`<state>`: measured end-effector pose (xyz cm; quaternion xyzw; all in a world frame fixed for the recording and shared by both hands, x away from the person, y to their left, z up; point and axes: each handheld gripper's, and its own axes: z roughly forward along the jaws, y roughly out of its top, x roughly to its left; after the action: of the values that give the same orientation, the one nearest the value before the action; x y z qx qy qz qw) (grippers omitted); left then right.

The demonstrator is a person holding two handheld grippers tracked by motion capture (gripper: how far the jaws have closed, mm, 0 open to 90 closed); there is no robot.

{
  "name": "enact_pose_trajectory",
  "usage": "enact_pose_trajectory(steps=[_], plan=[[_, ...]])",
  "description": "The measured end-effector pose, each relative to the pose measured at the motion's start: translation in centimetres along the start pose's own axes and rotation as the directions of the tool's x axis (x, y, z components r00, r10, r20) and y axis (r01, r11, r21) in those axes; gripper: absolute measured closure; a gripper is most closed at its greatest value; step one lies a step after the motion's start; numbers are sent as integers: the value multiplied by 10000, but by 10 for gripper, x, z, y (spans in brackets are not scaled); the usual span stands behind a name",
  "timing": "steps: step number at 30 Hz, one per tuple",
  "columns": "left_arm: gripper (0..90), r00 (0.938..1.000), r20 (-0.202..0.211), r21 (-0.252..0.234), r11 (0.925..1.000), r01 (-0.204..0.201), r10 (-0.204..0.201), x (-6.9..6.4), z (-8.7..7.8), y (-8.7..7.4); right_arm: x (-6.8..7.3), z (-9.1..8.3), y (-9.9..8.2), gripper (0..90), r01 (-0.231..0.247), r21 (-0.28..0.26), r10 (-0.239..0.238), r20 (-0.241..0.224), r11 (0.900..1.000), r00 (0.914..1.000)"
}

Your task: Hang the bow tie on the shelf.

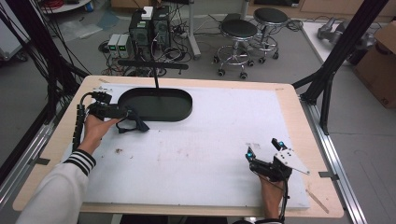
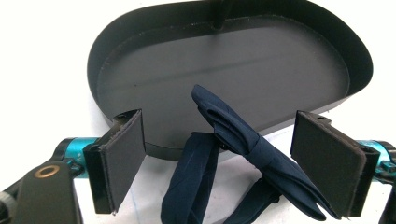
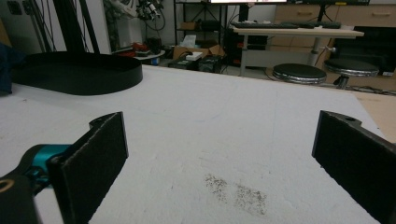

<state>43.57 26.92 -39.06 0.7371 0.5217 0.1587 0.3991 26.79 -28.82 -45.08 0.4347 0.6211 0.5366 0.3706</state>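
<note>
A black oval tray (image 1: 156,103) (image 2: 224,65) stands at the back left of the white mat, with nothing inside it. A dark navy cloth strip (image 1: 136,125) (image 2: 243,140), folded and knotted, leans partly over the tray's near rim. My left gripper (image 1: 127,119) (image 2: 223,119) is open, its pads wide apart on either side of the cloth without pinching it. At the front right, my right gripper (image 1: 263,148) (image 3: 219,130) is open above bare mat. The tray (image 3: 74,72) lies far off to its left.
The white mat (image 1: 201,149) covers most of the wooden table (image 1: 299,116). A thin black pole (image 1: 155,77) rises behind the tray. Faint dirt marks (image 3: 236,191) dot the mat. Black frame posts (image 1: 343,42), stools (image 1: 238,32) and computers stand beyond the table.
</note>
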Motion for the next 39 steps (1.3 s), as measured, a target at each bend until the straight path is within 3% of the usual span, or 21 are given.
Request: enact_pose_trajectory(steps=[10, 15, 21, 23, 36, 39], plan=[[217, 10000, -40, 622, 9981, -35, 37, -3, 10, -1, 0, 0, 0, 24, -12, -61, 12, -25, 10000, 10000], [243, 9991, -181, 862, 9956, -363, 380, -8, 12, 7, 0, 0, 0, 24, 20, -85, -20, -19, 10000, 10000], [248, 9997, -136, 1140, 9933, -192, 209, -10, 17, 11, 0, -1, -1, 24, -6, -125, 5, -26, 9999, 10000], [253, 9994, -287, 1189, 9927, -181, 216, -11, 17, 12, 0, -1, -1, 24, 21, -143, -21, -8, 9999, 10000], [453, 9990, -306, 1357, 9903, -290, 334, -12, 21, 10, 0, -2, -1, 24, 1, -188, -1, -12, 9998, 10000], [497, 9997, -178, 1306, 9913, -142, 167, -13, 23, 10, 0, -2, -1, 24, 1, -201, -1, -4, 9998, 10000]])
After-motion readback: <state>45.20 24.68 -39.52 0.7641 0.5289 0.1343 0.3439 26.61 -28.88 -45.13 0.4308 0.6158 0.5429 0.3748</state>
